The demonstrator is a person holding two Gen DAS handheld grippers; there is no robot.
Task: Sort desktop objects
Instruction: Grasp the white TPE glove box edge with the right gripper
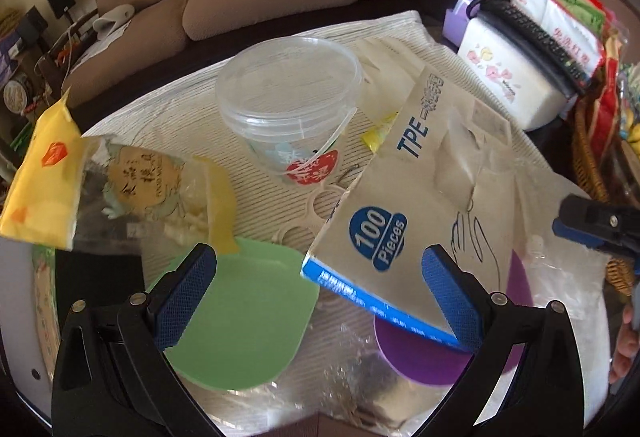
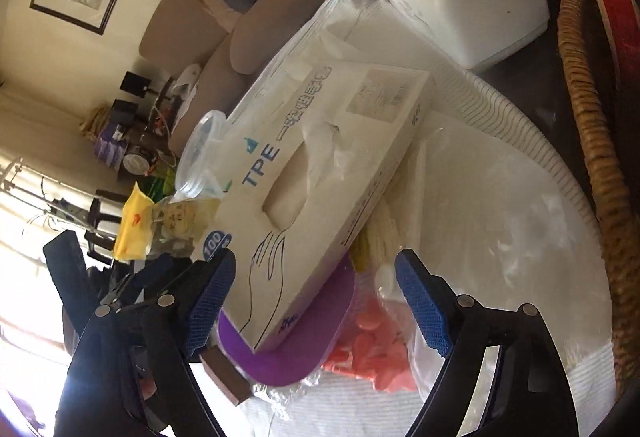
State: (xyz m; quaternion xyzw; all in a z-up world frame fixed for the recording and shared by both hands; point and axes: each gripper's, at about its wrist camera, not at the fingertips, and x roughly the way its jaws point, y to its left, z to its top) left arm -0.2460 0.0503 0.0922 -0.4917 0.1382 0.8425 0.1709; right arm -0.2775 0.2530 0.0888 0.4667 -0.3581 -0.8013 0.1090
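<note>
Both sets of jaws gape empty: left gripper point(image 1: 320, 289) over a smooth green lid point(image 1: 244, 321), right gripper point(image 2: 316, 297) near the cardboard glove box point(image 2: 320, 165), which half hides a purple lid point(image 2: 288, 349).

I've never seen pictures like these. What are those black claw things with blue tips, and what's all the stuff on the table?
They are grabbing tools a person holds, one in each hand. Each has a small camera looking along its two fingers, so you get two pictures. One shows the left gripper, the other the right gripper. Both are open and hold nothing. On the table lie a glove box marked 100 pieces, resting tilted on a purple lid, a green lid, a clear plastic tub, a yellow snack bag and a bag of pink pieces.
</note>
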